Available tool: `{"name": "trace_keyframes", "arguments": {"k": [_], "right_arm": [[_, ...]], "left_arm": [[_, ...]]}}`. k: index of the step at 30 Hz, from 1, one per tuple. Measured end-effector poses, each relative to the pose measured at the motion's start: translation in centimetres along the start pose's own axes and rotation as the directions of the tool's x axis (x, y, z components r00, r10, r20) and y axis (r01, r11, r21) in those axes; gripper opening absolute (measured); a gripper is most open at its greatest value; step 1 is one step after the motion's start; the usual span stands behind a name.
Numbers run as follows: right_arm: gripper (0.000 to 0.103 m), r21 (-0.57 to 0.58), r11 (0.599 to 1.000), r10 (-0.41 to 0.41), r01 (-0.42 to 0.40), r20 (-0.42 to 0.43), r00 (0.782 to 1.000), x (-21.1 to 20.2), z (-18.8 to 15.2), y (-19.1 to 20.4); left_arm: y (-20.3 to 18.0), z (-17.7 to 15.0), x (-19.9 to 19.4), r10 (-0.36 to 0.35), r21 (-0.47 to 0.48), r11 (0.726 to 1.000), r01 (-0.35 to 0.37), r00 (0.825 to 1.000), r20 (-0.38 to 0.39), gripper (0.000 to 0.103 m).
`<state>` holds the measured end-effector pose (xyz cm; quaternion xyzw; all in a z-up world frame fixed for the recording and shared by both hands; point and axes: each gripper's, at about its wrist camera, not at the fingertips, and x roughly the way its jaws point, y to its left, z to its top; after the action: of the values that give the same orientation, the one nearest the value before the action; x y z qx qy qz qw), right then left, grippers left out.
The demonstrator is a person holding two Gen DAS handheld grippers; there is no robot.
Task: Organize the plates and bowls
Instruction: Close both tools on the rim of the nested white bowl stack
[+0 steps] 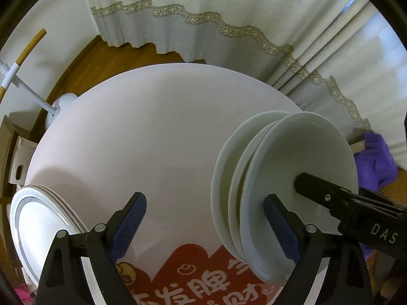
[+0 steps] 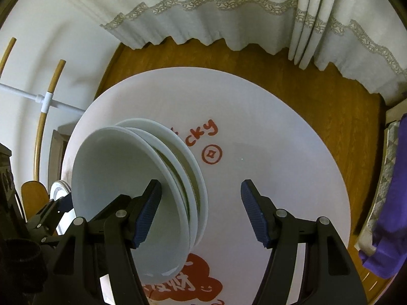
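A stack of white bowls [image 1: 300,162] sits on the round white table [image 1: 142,137], at the right in the left wrist view and left of centre in the right wrist view [image 2: 119,167]. A stack of flat white plates with grey rims [image 1: 38,223] lies at the table's near left edge. My left gripper [image 1: 204,222] is open and empty, with its right finger against the bowls' near rim. My right gripper [image 2: 201,212] is open, with its left finger [image 2: 148,213] over the top bowl; it shows as a black finger [image 1: 330,198] in the left wrist view.
The table [image 2: 267,157] has red print near its front. White curtains [image 1: 203,25] hang behind it above a wooden floor [image 2: 254,58]. A rack with wooden and white poles [image 1: 15,71] stands at the left. Purple cloth [image 2: 391,203] lies at the right.
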<state>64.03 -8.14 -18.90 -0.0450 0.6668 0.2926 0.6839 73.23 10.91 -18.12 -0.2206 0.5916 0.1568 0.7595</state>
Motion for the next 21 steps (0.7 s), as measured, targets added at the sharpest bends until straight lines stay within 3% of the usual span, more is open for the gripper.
{"name": "trace_keyframes", "arguments": {"k": [5,10,21], "right_arm": [[0.064,0.013,1.0,0.009,-0.009,0.003,1.0,-0.2,-0.1,-0.1],[0.058,0.021,0.999,0.034,-0.034,-0.007,0.999,-0.2,-0.3,-0.5],[0.042,-0.02,0.993,0.119,-0.119,0.001,0.993,0.0,-0.5,0.0]], "left_arm": [[1.2,-0.1,-0.5,0.003,-0.008,1.0,-0.002,1.0,0.016,0.085],[3.1,-0.1,-0.1,-0.087,-0.064,0.994,0.086,0.996,-0.016,0.079],[6.1,0.7,-0.4,-0.172,-0.078,0.982,0.171,0.985,-0.003,0.058]]}}
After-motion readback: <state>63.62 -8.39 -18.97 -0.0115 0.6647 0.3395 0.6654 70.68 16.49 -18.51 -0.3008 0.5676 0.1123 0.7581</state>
